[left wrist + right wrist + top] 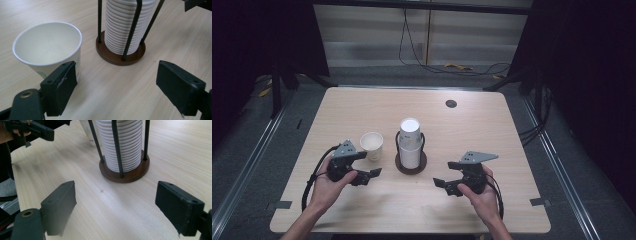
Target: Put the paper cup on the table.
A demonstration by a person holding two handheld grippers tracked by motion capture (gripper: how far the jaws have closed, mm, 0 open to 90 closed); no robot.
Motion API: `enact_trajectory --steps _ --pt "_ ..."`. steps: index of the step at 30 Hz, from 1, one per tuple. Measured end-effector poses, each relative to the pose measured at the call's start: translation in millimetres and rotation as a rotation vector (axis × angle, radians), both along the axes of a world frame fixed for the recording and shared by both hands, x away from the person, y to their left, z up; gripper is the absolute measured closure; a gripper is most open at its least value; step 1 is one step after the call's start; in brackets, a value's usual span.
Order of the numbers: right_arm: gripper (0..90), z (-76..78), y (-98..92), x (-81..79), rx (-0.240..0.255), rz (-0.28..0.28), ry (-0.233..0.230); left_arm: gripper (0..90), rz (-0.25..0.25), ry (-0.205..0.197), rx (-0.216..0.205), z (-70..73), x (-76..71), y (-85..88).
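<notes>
A single white paper cup (372, 145) stands upright and empty, left of a tall stack of white cups (410, 142) in a black wire holder on a round brown base (410, 167). My left gripper (366, 165) is open just in front of the single cup. In the left gripper view, the cup (47, 47) sits behind the left jaw, not between the jaws, and the stack (127, 25) rises ahead. My right gripper (446, 173) is open to the right of the holder. The right gripper view shows its jaws wide apart, facing the stack (125, 145), with bare table between them.
The wooden table (492, 135) has a black round grommet (451, 103) near its far edge and grey tape marks at its near corners. Cables lie on the floor behind it. The left gripper (32, 128) shows at the top left of the right gripper view.
</notes>
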State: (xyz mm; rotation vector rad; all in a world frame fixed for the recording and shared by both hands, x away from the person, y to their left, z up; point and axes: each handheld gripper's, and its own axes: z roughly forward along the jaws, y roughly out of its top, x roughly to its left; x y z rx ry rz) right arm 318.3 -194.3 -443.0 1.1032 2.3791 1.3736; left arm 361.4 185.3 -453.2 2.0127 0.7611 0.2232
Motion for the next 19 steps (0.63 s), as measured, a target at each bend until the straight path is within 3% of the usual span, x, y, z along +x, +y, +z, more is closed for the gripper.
enact_trajectory --steps 2,4,5,6,10,13,19 --pt "16.4 -0.4 -0.2 0.1 -0.001 -0.003 0.002 16.7 0.003 0.007 0.006 -5.6 -4.5 -0.1" --pt "16.4 -1.2 0.0 0.5 0.000 -0.007 0.008 16.9 -0.022 0.013 0.077 -11.4 -10.0 -3.5" --pt "16.4 -1.8 0.3 0.5 -0.001 -0.008 0.011 16.9 -0.017 0.026 0.027 -15.2 -15.2 -3.1" --pt "16.4 -2.6 0.5 0.5 -0.003 -0.009 0.010 16.9 -0.024 0.036 0.018 -16.5 -16.2 -3.0" --pt "16.4 -5.0 1.0 1.3 -0.006 -0.008 0.014 16.9 -0.013 0.020 0.023 -20.6 -20.6 -4.3" --pt "16.4 -6.0 1.5 0.4 -0.010 -0.009 0.014 16.9 -0.009 0.044 -0.005 -25.1 -24.7 -3.4" --pt "16.4 -10.4 1.1 0.9 -0.013 -0.029 0.019 16.9 -0.014 0.061 -0.004 -31.0 -25.5 0.4"
